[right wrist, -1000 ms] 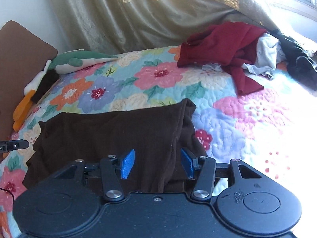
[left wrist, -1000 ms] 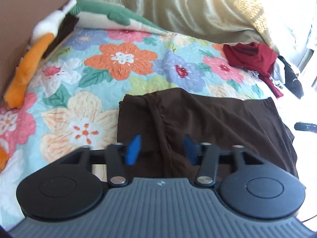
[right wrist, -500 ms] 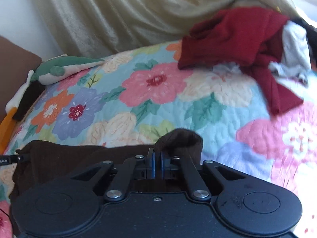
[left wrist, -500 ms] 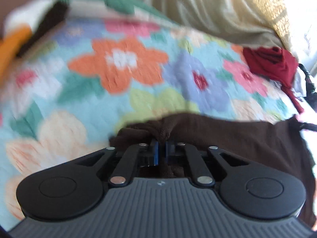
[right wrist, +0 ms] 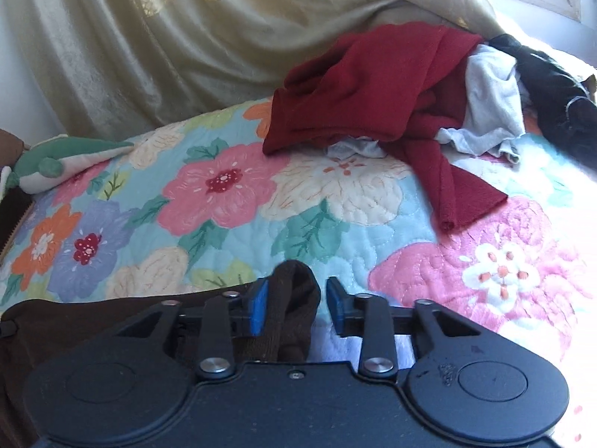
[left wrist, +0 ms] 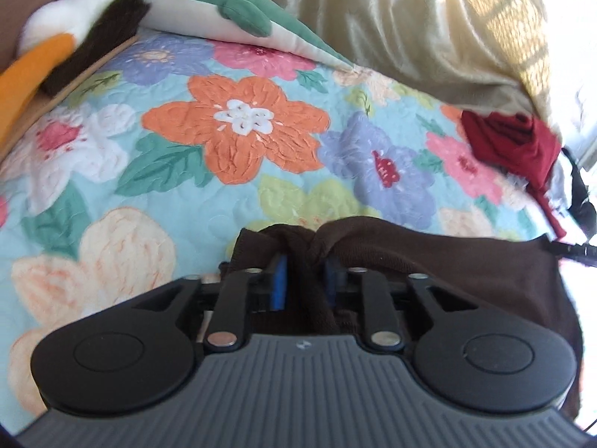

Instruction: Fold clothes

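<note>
A dark brown garment (left wrist: 429, 257) lies on the floral quilt (left wrist: 231, 127), stretched between both grippers. My left gripper (left wrist: 303, 283) is open, its blue pads apart with a bunched fold of the brown cloth lying loose between them. In the right wrist view the brown garment (right wrist: 93, 317) runs off to the left. My right gripper (right wrist: 294, 306) is open too, and a raised corner of the cloth stands between its jaws, nearer the left pad.
A heap of clothes lies at the far right: a red garment (right wrist: 377, 86), a grey-white one (right wrist: 488, 104) and a black one (right wrist: 552, 97). Plush toys (left wrist: 93, 33) lie at the bed's head on the left. A pale curtain (right wrist: 149, 44) hangs behind.
Both grippers shut on the brown garment's edge and carried it forward over itself. Now both have opened again, the cloth loose between the pads.
</note>
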Available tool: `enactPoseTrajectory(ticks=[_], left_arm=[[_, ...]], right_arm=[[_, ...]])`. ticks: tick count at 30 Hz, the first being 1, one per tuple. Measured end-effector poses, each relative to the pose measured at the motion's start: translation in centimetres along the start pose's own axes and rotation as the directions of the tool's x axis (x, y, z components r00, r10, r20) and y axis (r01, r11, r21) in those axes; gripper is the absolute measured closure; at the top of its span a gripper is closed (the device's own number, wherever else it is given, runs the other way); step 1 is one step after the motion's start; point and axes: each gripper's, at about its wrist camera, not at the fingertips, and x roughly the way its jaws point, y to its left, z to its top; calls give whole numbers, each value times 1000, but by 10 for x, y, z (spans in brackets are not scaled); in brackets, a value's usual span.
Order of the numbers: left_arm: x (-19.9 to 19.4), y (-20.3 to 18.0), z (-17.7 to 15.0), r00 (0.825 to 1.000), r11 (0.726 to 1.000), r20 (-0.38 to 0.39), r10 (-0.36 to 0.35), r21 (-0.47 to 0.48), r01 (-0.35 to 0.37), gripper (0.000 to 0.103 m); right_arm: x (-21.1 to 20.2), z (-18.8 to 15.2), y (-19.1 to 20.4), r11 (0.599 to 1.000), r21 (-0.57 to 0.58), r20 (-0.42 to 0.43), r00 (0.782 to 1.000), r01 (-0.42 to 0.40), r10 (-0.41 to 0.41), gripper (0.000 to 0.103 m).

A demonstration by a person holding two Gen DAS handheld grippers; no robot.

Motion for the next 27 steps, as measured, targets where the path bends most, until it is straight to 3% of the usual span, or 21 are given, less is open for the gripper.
enactPoseTrajectory(ticks=[2, 5, 7, 11, 14, 16, 17, 20, 24, 27], left_arm=[[-18, -4, -5, 1000, 1000, -5, 6, 10, -6, 41], [-37, -17, -17, 998, 995, -42, 55, 91, -51, 33], [-46, -25, -30, 995, 989, -56, 81, 132, -73, 31], [-54, -38, -65, 988, 982, -147, 54, 189, -25, 30], [-53, -50, -87, 973, 951, -174, 151, 295, -94, 30], [-49, -51, -95, 954, 917, -177, 244, 361, -167, 21], [-48, -47, -96, 949, 917, -183, 257, 358, -179, 16], [-52, -32, -92, 947, 950, -225, 229, 262, -167, 16], [-64, -21, -96, 949, 961, -235, 211, 226, -157, 16], [-79, -23, -100, 964, 969, -199, 175, 209, -133, 16]], right_arm=[[-29, -9, 14, 998, -10, 26, 998, -57, 57, 51], [-64, -29, 41, 989, -109, 8, 994, -104, 106, 40], [-79, -49, 57, 977, -186, -26, 995, -102, 99, 39], [-99, -93, 83, 943, -307, -103, 990, -128, 101, 39], [-110, -119, 102, 913, -358, -163, 976, -196, 146, 39], [-110, -134, 113, 891, -384, -221, 961, -241, 165, 38], [-108, -142, 117, 884, -395, -251, 955, -248, 156, 38], [-101, -164, 125, 873, -425, -333, 938, -238, 93, 38], [-114, -181, 127, 844, -487, -326, 943, -224, 62, 37], [-124, -177, 121, 869, -447, -325, 944, -212, 64, 37]])
